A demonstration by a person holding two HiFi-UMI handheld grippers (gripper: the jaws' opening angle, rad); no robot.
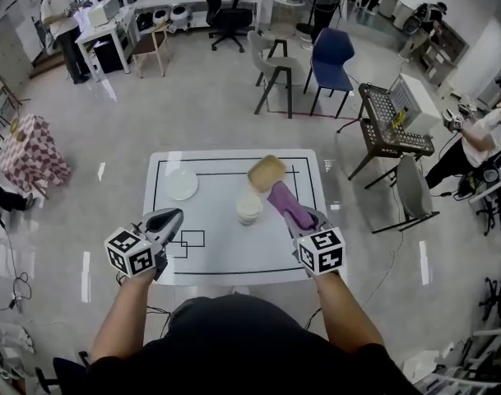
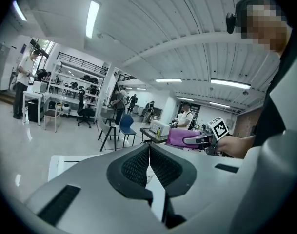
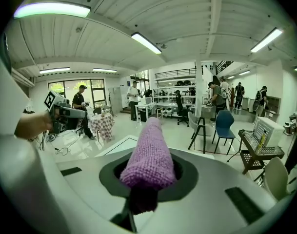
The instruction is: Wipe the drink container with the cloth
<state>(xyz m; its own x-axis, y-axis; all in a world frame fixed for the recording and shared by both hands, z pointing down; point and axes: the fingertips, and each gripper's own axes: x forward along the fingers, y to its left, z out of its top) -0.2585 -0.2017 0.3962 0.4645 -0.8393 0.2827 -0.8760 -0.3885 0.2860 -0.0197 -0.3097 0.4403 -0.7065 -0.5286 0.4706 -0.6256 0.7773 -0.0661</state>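
A white drink container point(image 1: 249, 208) stands near the middle of the white table point(image 1: 225, 257), with a tan lid-like piece point(image 1: 266, 172) just behind it. My right gripper point(image 1: 306, 220) is shut on a purple cloth point(image 1: 288, 205), which sticks out towards the container's right side. In the right gripper view the cloth point(image 3: 149, 155) stands rolled between the jaws of my right gripper point(image 3: 147, 179) and hides the container. My left gripper point(image 1: 173, 216) hovers over the table's front left. Its jaws are shut with nothing between them, and in the left gripper view its pads point(image 2: 138, 165) meet.
A white plate point(image 1: 183, 184) lies at the table's back left. Grey chairs point(image 1: 275, 68) and a blue chair point(image 1: 331, 62) stand beyond the table, a wire cart point(image 1: 394, 122) to the right. People work at desks around the room.
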